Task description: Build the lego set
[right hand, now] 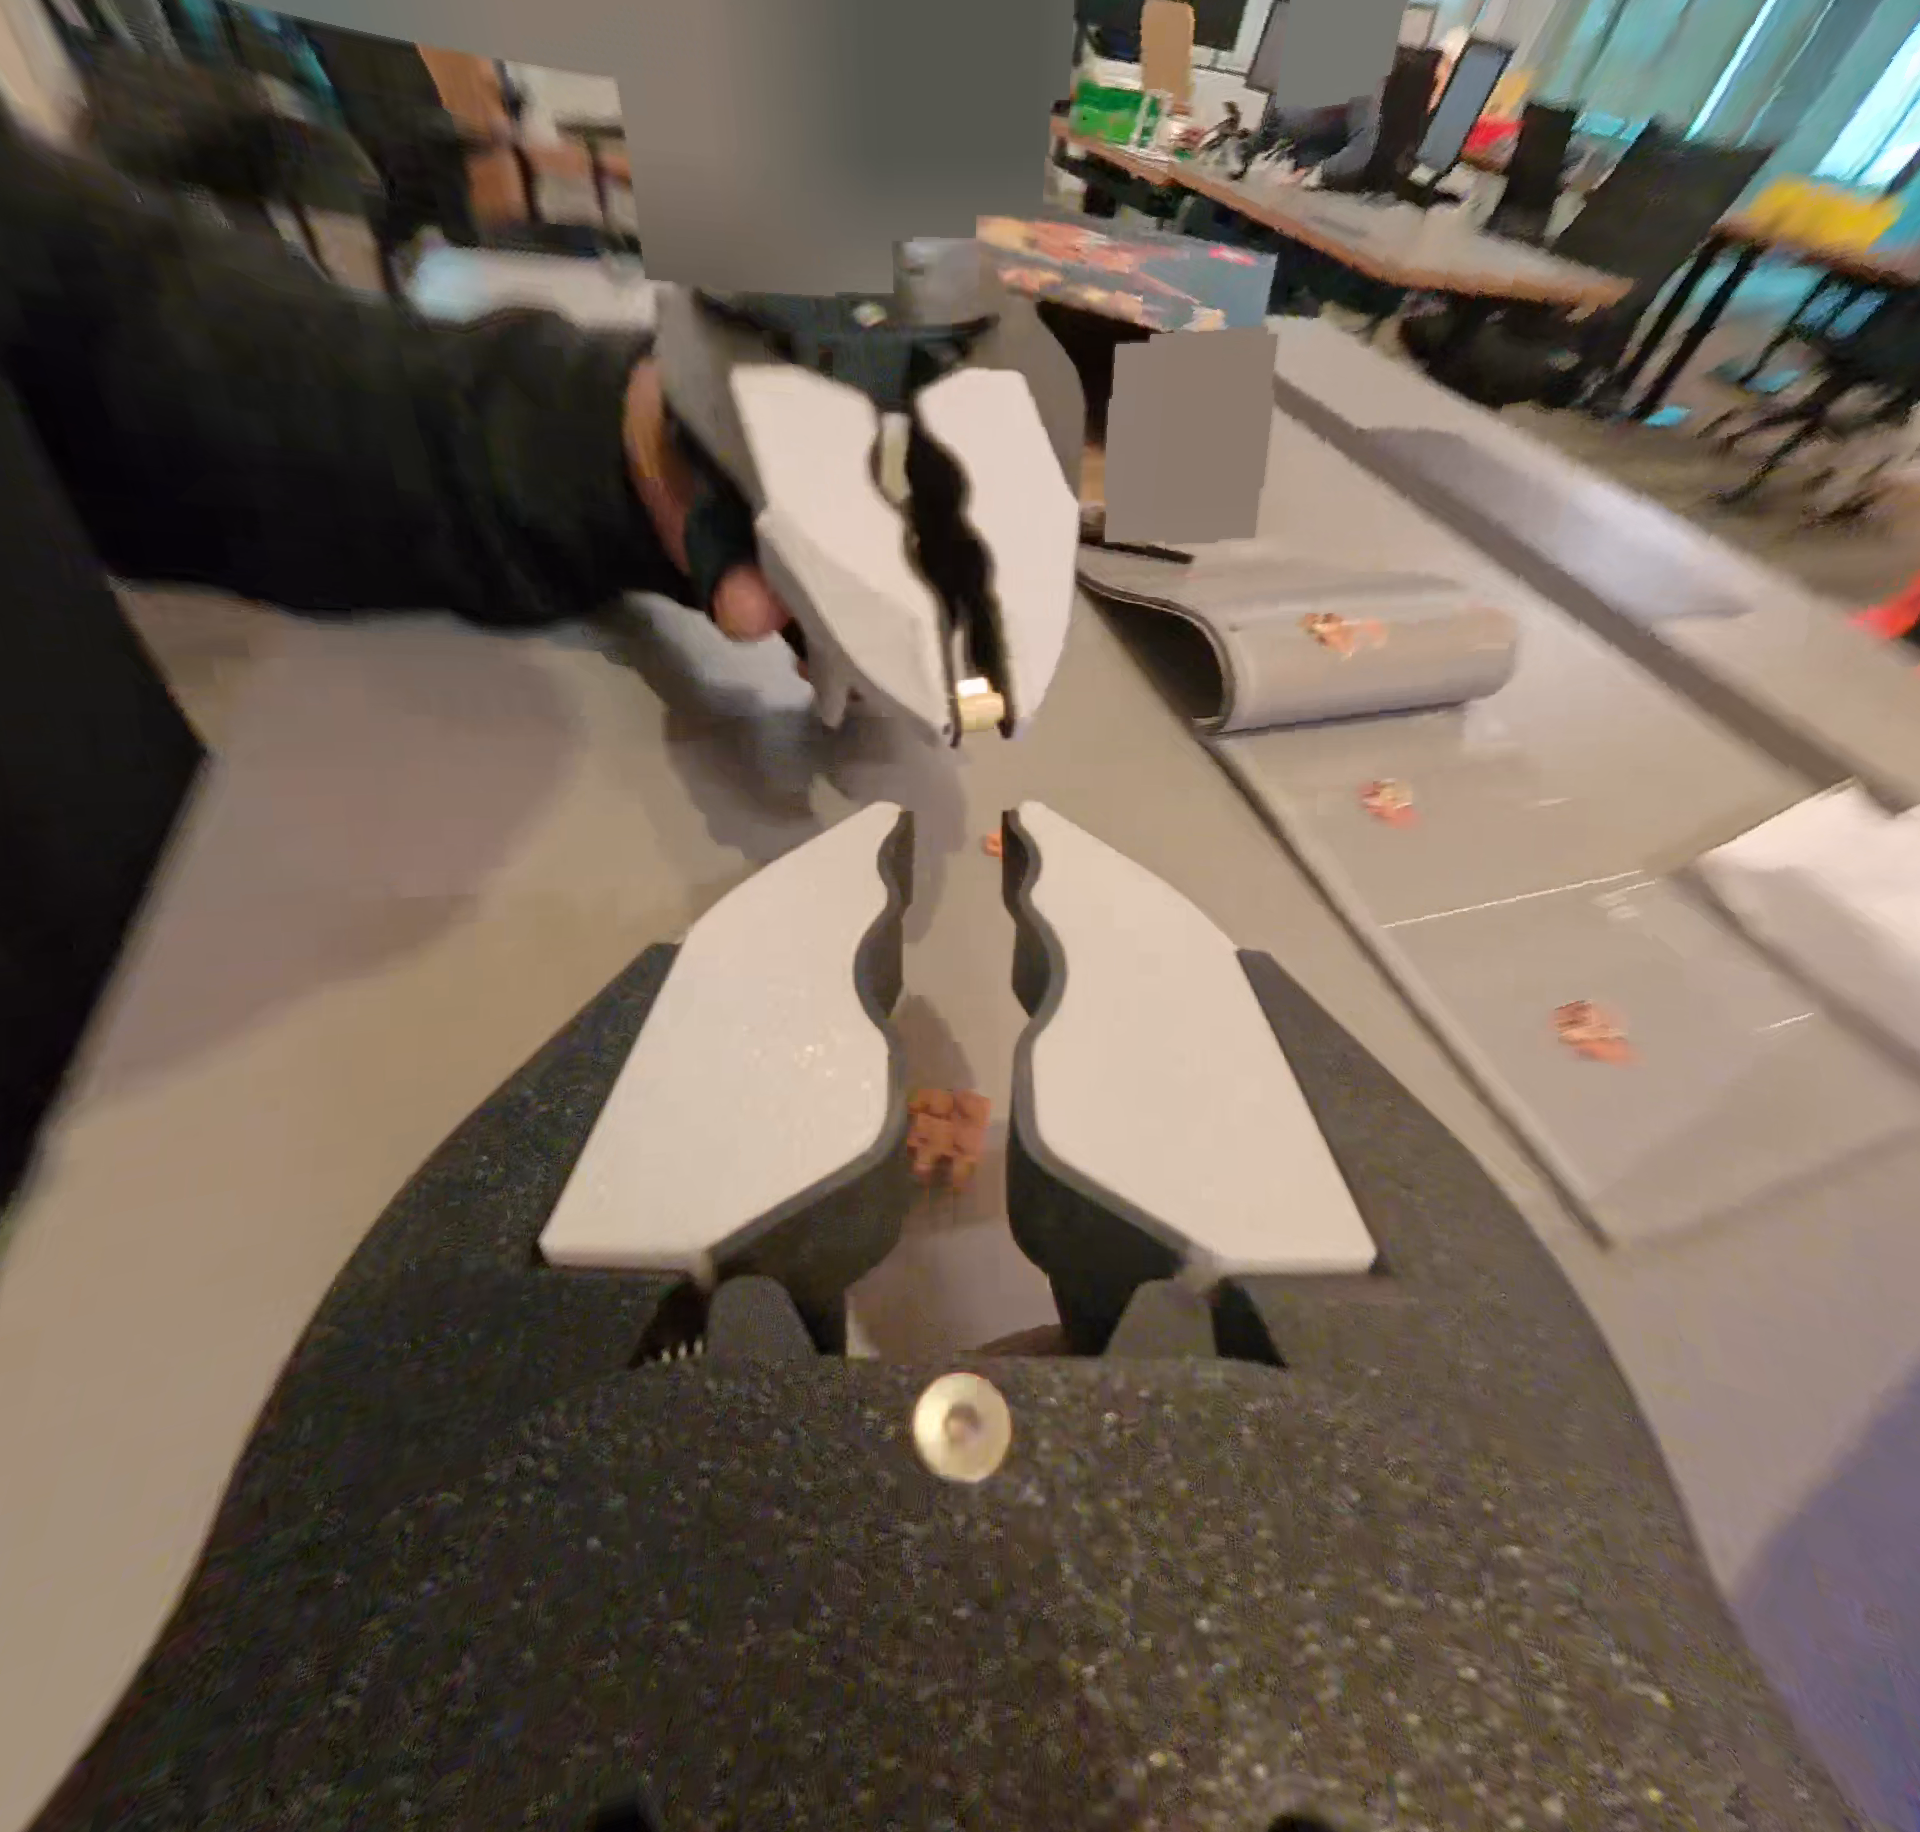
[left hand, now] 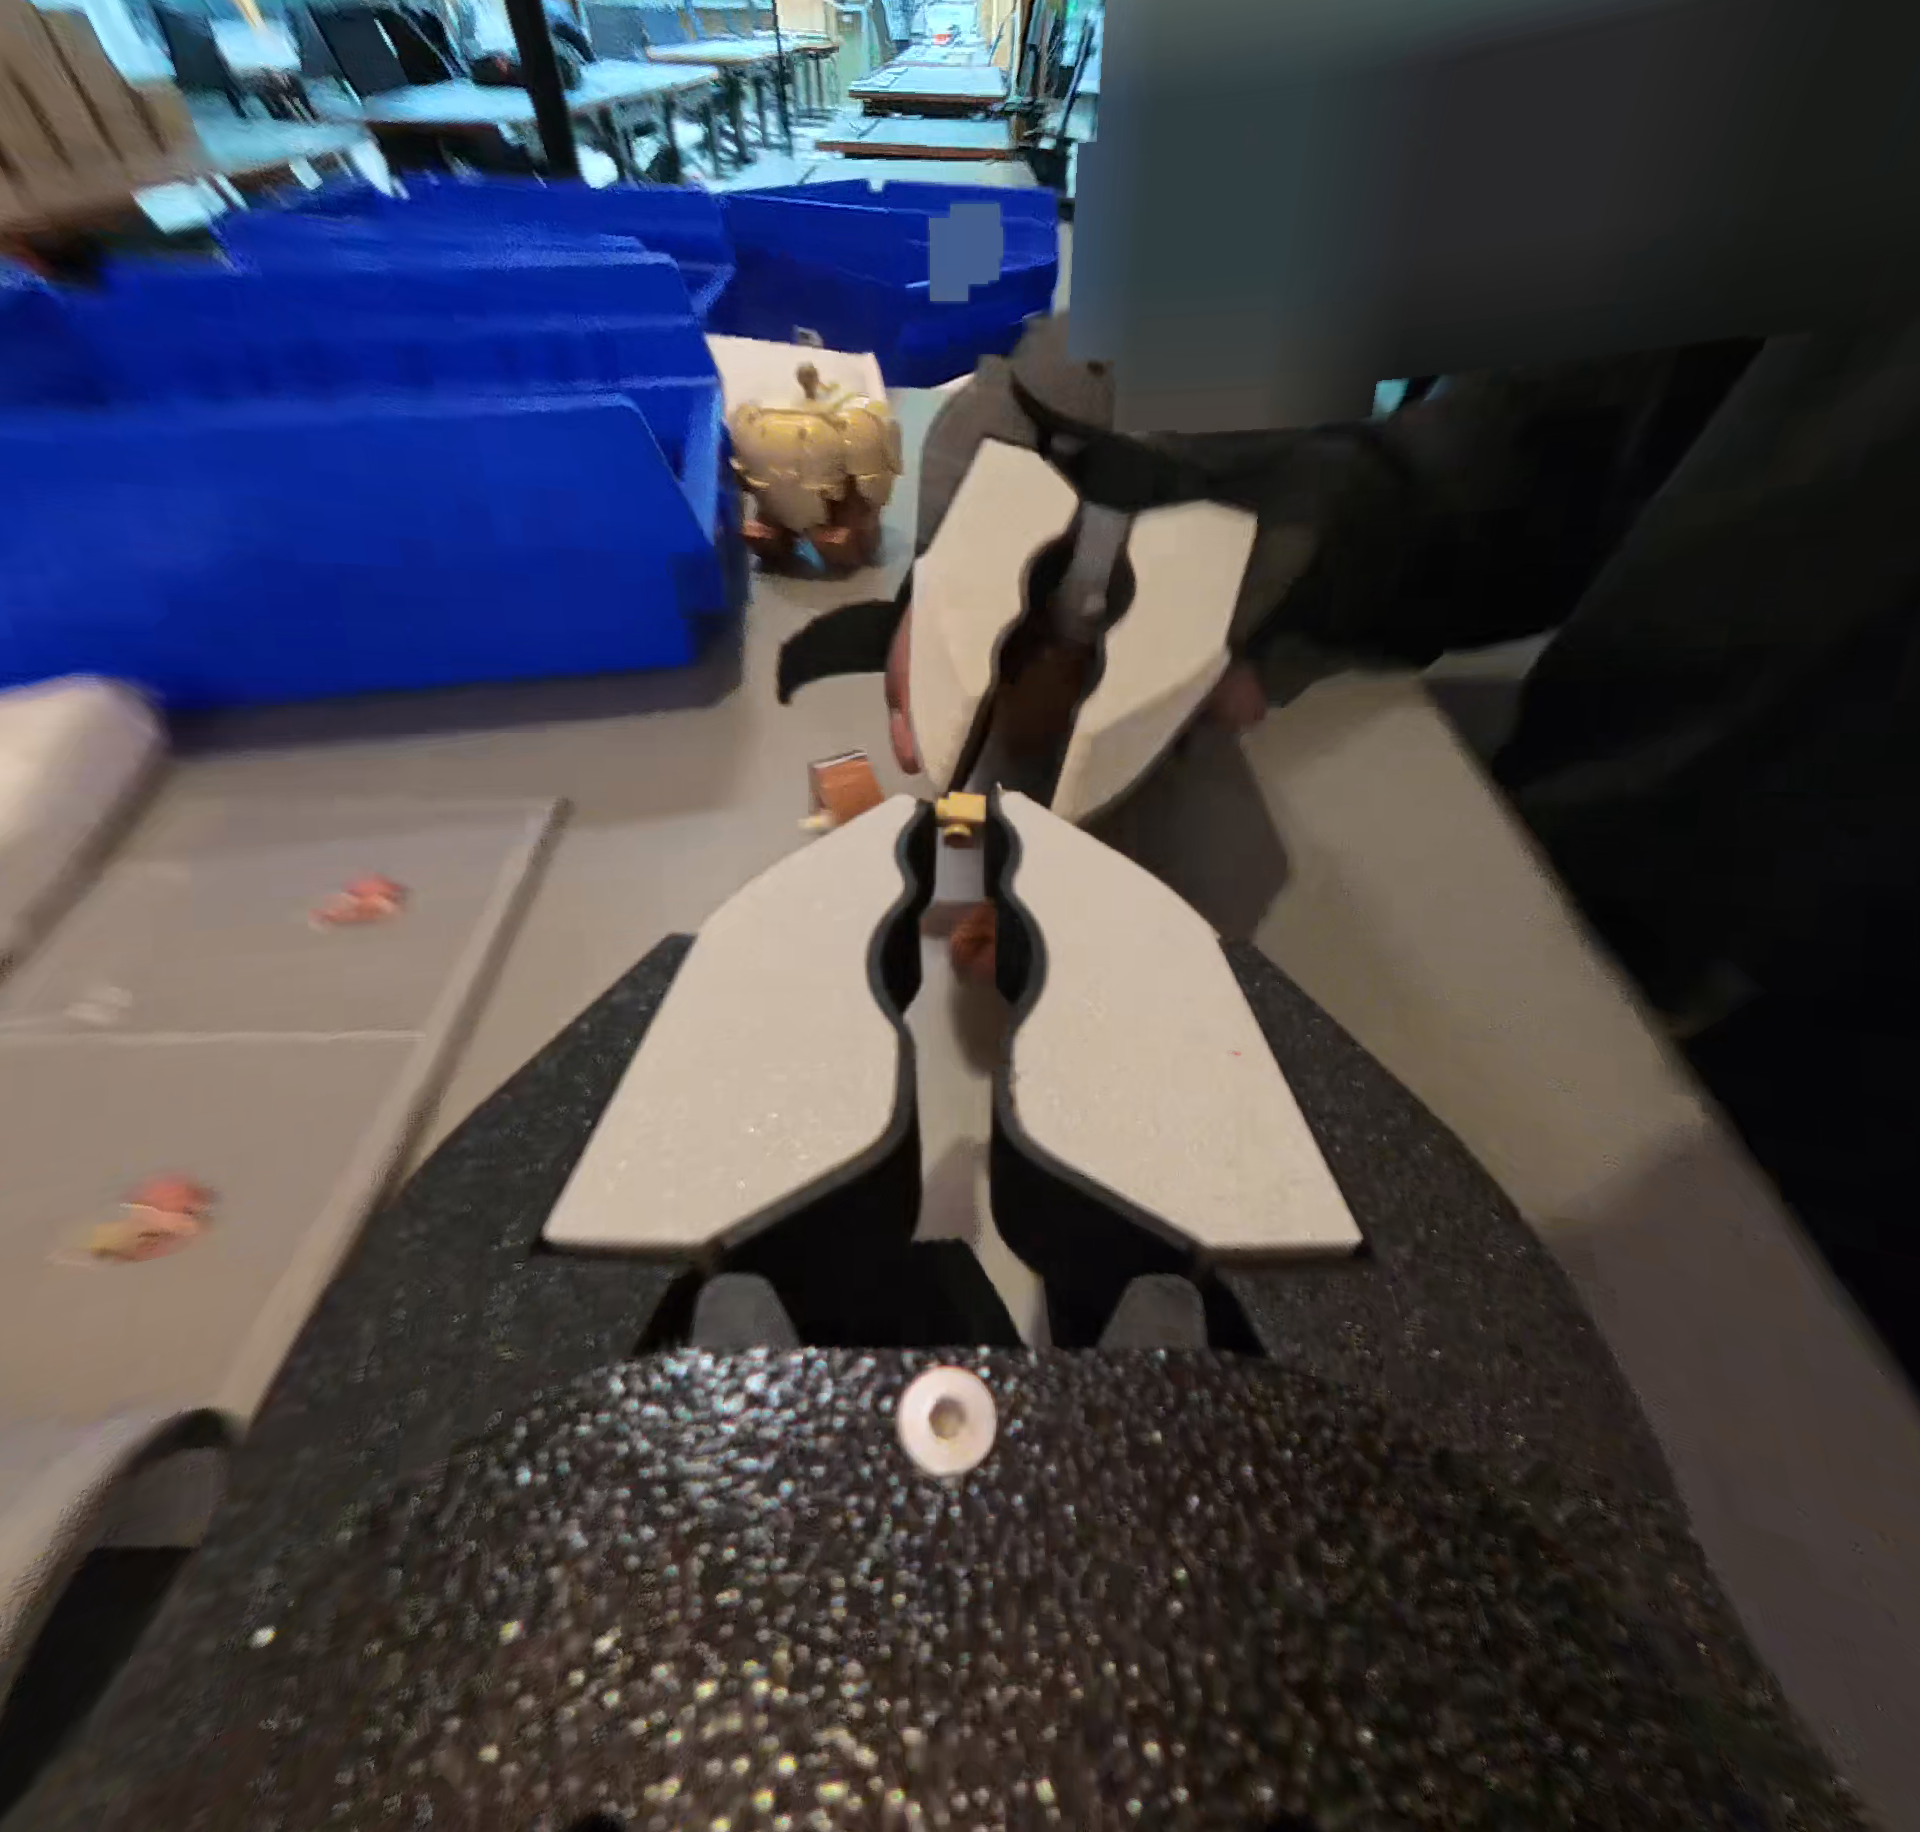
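In the left wrist view my left gripper [left hand: 957,814] is shut on a small yellow brick [left hand: 958,812], pinched at the very fingertips above the grey table [left hand: 644,743]. The right wrist view confirms it: the left gripper [right hand: 982,724] holds the yellow brick [right hand: 979,707] between its tips. My right gripper [right hand: 958,832] is open with nothing between its fingers and faces the left gripper tip to tip. It also shows in the left wrist view [left hand: 987,780], just beyond the yellow brick. A brown brick cluster [right hand: 945,1133] lies on the table under the right gripper.
Blue bins [left hand: 364,483] stand at the left back, with a golden pumpkin-like model [left hand: 816,452] beside them. A small brown brick piece [left hand: 847,785] lies near the grippers. Grey mats [right hand: 1558,899] and a rolled mat [right hand: 1351,639] carry small reddish-brown pieces [right hand: 1387,800]. Less than 4 cm separates the two grippers' tips.
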{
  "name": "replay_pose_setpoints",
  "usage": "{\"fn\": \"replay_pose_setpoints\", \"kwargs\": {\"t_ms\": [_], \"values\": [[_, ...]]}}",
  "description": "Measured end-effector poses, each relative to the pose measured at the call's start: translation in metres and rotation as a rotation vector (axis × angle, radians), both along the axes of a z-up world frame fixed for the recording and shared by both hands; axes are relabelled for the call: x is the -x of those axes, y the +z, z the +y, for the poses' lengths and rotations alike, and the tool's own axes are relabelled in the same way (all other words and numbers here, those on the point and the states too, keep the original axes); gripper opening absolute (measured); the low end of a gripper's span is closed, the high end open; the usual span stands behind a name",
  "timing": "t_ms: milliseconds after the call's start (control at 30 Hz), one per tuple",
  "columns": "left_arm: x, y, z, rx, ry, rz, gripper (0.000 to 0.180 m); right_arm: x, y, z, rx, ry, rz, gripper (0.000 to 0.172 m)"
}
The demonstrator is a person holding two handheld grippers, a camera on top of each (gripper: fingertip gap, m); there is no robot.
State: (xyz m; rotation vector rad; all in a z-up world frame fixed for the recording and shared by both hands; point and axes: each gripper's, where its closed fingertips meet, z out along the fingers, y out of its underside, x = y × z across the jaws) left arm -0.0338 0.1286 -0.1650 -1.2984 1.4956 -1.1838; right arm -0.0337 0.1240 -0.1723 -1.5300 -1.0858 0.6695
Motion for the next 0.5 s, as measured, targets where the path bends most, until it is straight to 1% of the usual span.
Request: {"fn": "replay_pose_setpoints", "kwargs": {"t_ms": [100,200,300,500], "values": [[0.003,0.003,0.002,-0.325,0.031,-0.017,0.008,-0.003,0.010,0.000,0.256,0.032,0.163,0.013],[-0.001,0.002,0.000,-0.555,0.052,-0.034,0.008,-0.002,0.015,-0.001,0.440,0.067,0.270,0.013],[-0.006,0.000,-0.006,-0.676,0.051,-0.051,0.008,0.001,0.014,-0.006,0.526,0.108,0.299,0.013],[-0.008,0.003,-0.017,-0.794,0.025,-0.102,0.009,0.004,0.011,-0.012,0.594,0.147,0.303,0.013]]}}
